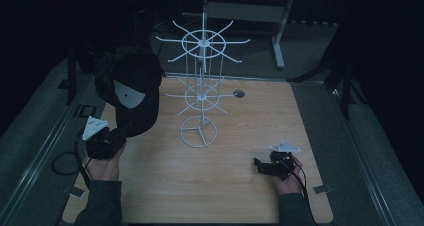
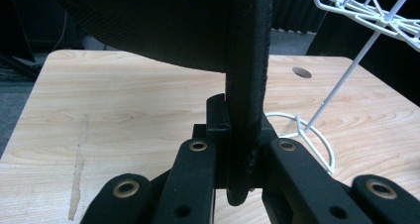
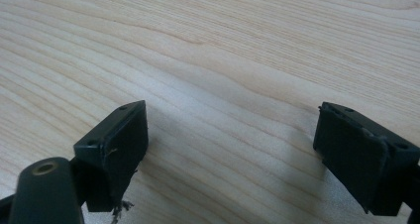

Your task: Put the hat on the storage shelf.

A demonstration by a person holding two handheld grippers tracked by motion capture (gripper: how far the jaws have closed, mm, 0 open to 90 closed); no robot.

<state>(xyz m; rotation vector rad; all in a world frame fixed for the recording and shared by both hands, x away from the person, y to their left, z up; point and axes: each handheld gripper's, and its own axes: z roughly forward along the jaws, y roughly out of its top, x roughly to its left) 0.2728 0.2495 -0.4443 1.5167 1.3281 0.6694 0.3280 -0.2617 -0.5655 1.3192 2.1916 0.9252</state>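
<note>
- Left claw (image 1: 119,134) raised at the light wooden bench's (image 1: 225,186) left side, clenched on the black cap's (image 1: 131,88) brim, beside the white wire rack (image 1: 202,86).
- Right claw (image 1: 258,164) low over bench, jaws spread, nothing held.

Left tool (image 1: 116,134): jaws closed on a black cap's (image 1: 131,88) brim, raised at left.
Left hand (image 1: 103,165): grips the tool from below, forearm entering at bottom.
Right tool (image 1: 258,164): jaws spread wide, low over the surface (image 1: 220,186).
Right hand (image 1: 286,178): wrapped behind the tool.
</note>
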